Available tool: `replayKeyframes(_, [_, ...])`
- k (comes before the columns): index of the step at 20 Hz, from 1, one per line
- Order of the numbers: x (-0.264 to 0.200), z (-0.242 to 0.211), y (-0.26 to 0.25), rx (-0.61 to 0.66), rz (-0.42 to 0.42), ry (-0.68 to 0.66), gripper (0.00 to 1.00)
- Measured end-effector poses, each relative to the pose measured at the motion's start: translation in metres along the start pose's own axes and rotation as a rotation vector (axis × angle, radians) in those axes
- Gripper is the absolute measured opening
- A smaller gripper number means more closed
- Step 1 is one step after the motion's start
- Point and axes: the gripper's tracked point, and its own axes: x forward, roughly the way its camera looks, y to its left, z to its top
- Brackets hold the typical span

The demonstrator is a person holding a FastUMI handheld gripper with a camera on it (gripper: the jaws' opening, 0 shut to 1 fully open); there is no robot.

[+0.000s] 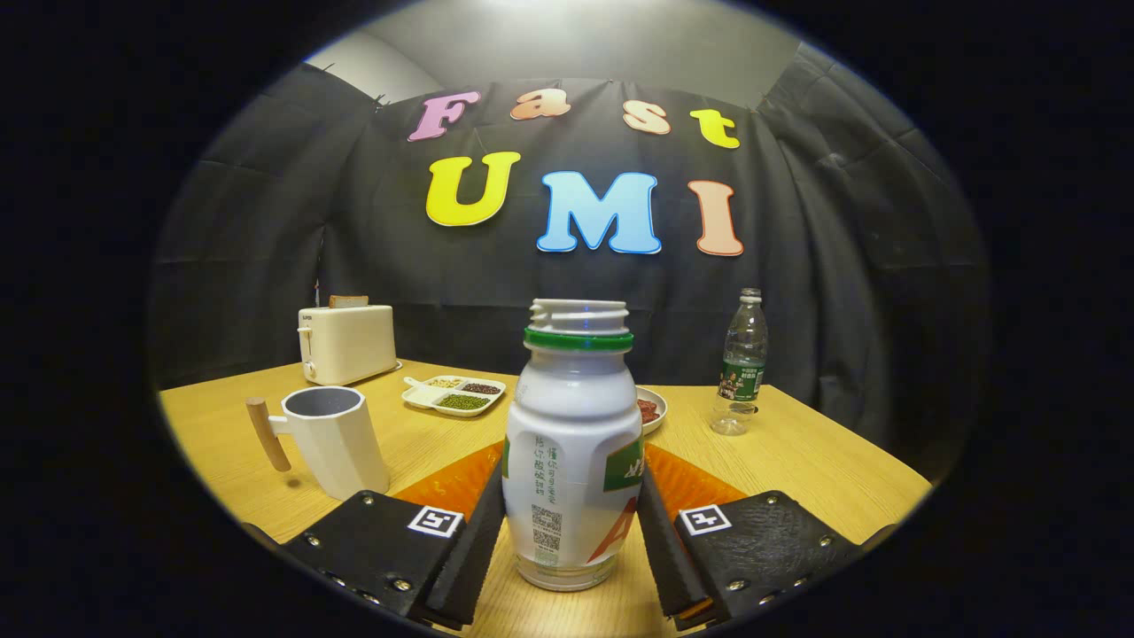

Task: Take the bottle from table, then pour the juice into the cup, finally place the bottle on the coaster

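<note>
A wooden desk (pixel 797 461) spreads out under a dark cloth wall, and everything here is placed relative to the white juice bottle (pixel 571 452) that stands upright on it, close to the camera.

The bottle has no cap; its threaded white mouth sits open above a green ring, and printed labels wrap its body. Its clear base rests on the bare wood. The tool (pixel 571 540) reaches forward along the desk with one finger on each side of the bottle's lower body. Both inner faces lie against the bottle's sides, so the tool is closed around the bottle and holds it.

Directly behind the bottle, flat on the desk, lies an orange coaster (pixel 700 483), its ribbed surface showing on both sides of the bottle.

To the left of the bottle and a little farther back stands a white cup (pixel 332 439) with angular sides, a grey inside and a wooden handle pointing away from the bottle. It is apart from the coaster's edge.

Farther back on the left, near the cloth wall, sits a cream toaster (pixel 347 342) with a slice of bread poking from its slot. Between the toaster and the bottle lies a white divided tray (pixel 454 394) holding small heaps of beans and grains.

Just behind the bottle's right shoulder, a small plate (pixel 654 409) peeks out with something red on it.

Farther right and behind stands a clear plastic water bottle (pixel 741 363) with a green label, upright.
</note>
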Motion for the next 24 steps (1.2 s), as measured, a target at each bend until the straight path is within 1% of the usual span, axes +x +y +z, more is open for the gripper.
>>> replayKeyframes(1, [-0.001, 0.002, 0.001, -0.019, 0.011, -0.001, 0.73])
replayKeyframes(8, [-0.006, 0.014, 0.000, -0.110, 0.008, -0.010, 0.73])
replayKeyframes(20, [-0.003, 0.033, 0.031, -0.357, 0.036, 0.043, 0.73])
replayKeyframes(24, [0.002, 0.036, 0.038, -0.421, 0.036, 0.035, 0.73])
